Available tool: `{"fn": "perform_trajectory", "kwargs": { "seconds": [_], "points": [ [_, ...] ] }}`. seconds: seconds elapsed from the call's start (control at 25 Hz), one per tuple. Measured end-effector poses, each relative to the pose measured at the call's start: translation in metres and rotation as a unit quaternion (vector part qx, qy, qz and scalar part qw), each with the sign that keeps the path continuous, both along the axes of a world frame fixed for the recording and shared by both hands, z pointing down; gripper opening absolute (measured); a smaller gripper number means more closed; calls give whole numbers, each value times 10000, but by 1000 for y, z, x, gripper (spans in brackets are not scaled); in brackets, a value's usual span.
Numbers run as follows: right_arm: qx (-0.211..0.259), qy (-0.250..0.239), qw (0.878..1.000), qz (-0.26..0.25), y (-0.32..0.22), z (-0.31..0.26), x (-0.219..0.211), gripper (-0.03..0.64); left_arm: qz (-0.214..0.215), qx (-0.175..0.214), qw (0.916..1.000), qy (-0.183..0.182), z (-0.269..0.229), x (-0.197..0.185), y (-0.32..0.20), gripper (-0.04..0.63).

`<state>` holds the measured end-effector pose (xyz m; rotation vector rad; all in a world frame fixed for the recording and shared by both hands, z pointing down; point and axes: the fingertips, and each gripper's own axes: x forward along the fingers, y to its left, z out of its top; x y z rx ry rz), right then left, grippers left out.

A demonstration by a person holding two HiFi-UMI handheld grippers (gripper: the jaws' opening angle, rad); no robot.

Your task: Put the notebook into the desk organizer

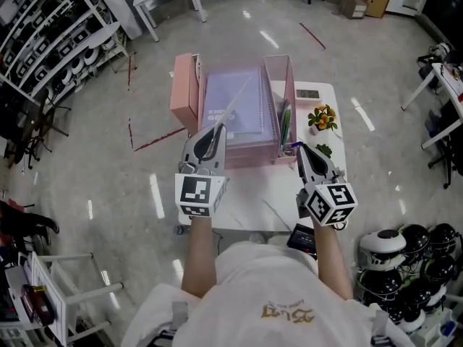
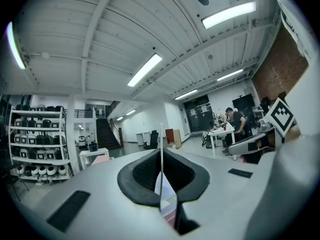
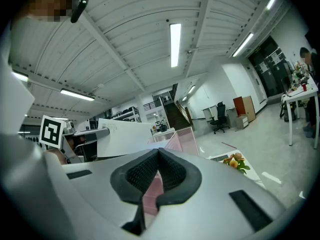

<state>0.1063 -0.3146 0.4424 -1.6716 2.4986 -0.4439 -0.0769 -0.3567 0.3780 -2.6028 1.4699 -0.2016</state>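
A lavender spiral notebook (image 1: 235, 103) lies flat on top of the pink desk organizer (image 1: 184, 92) on the white table (image 1: 253, 212). My left gripper (image 1: 215, 132) is at the notebook's near left corner, shut on its thin white cover sheet (image 1: 237, 101), which is lifted and slants up over the book. In the left gripper view this sheet (image 2: 161, 134) stands edge-on between the closed jaws of the left gripper (image 2: 161, 156). My right gripper (image 1: 299, 147) hovers at the organizer's near right corner, shut and holding nothing. In the right gripper view the right gripper (image 3: 159, 153) faces the raised sheet (image 3: 125, 136) and the organizer's pink wall (image 3: 182, 136).
Green pens (image 1: 285, 125) stand in the organizer's right compartment. A small flower pot (image 1: 323, 116) and a white device (image 1: 307, 93) sit at the table's right side, a black object (image 1: 302, 238) at its front edge. Helmets (image 1: 405, 248) lie at the lower right, shelves (image 1: 51, 35) at the far left.
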Motion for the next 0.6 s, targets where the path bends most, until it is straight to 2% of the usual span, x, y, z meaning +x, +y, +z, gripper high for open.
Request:
{"fn": "perform_trajectory", "kwargs": {
  "seconds": [0.24,0.48,0.6],
  "points": [
    [-93,-45,9999,16,2,5,1,9,295,-329,9989,-164,19,19,-2,28],
    [-302,-184,9994,-21,0,17,2,9,559,-801,9928,-695,49,37,-7,31],
    [-320,-40,9995,41,0,20,4,9,631,-1023,9885,-920,63,44,-10,34]
  ]
}}
